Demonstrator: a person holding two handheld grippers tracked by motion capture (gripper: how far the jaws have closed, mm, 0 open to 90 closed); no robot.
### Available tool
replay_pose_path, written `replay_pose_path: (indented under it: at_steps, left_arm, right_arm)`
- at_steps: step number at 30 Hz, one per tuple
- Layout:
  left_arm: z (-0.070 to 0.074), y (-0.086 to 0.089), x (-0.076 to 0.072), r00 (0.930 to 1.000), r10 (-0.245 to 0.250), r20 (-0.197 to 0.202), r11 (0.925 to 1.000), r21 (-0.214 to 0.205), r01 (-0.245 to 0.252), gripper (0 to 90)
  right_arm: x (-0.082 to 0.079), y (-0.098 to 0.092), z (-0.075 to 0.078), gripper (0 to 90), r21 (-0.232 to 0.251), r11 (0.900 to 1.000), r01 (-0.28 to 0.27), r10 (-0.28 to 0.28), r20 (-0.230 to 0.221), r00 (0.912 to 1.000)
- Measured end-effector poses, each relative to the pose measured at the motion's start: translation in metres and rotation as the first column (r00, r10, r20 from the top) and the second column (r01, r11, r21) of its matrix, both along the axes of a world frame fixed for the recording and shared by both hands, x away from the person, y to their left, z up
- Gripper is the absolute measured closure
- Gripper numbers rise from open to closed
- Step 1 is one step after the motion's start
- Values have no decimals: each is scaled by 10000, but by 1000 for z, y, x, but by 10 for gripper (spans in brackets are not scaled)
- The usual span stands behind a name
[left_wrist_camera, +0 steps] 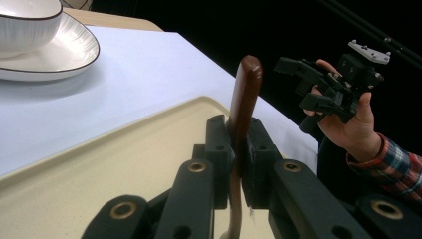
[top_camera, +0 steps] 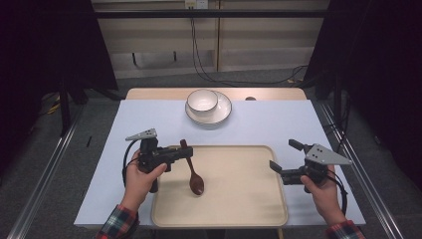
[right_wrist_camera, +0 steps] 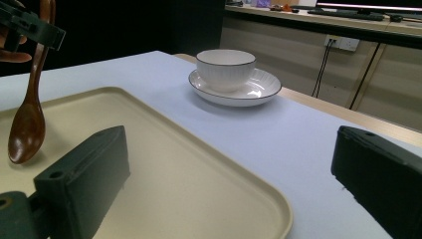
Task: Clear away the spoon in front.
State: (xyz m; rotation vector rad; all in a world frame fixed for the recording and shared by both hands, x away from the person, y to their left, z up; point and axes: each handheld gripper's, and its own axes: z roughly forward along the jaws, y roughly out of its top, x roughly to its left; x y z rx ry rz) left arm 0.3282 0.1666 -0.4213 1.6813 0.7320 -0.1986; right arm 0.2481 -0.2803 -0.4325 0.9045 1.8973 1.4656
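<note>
A dark brown wooden spoon [top_camera: 193, 172] hangs bowl-down over the left part of the beige tray [top_camera: 239, 199]. My left gripper [top_camera: 185, 152] is shut on its handle [left_wrist_camera: 244, 99], which sticks up between the jaws. From the right gripper view the spoon [right_wrist_camera: 27, 119] dangles just above the tray [right_wrist_camera: 199, 184] at the far left. My right gripper [top_camera: 282, 155] stands open at the tray's right edge with nothing between its fingers. A white bowl [top_camera: 202, 100] sits on a white plate [top_camera: 222, 115] at the back of the table.
The table carries a pale blue cover [top_camera: 278, 124], with a wooden strip [top_camera: 149, 93] showing at its far edge. Black curtains and cables lie beyond. The right half of the tray is bare.
</note>
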Motion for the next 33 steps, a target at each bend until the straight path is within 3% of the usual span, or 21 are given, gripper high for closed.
replay_pose_path:
  at_steps: [19, 24, 27, 31, 33]
  left_arm:
    - [-9, -2, -6, 9990, -219, -377, 9998, -42, 218, 836]
    - [-12, -4, -5, 9997, -126, -210, 9995, 290, 132, 808]
    - [-15, -4, -3, 9996, 249, 110, 9977, 633, -256, 755]
    - [-17, -3, -2, 9994, 314, 160, 9961, 825, -326, 724]
    - [-17, -4, -2, 9984, 400, 398, 9932, 1082, -441, 669]
  right_arm:
    - [1, 1, -1, 13, -80, 9999, -67, 67, -2, 10000]
    - [1, 2, -1, 13, -84, 9999, -131, 131, -51, 9999]
    - [1, 2, -1, 13, -90, 9998, -173, 172, -51, 9998]
    - [1, 3, -2, 13, -100, 9998, -195, 194, -39, 9998]
    - [1, 3, -2, 13, -119, 9998, -181, 180, -40, 9998]
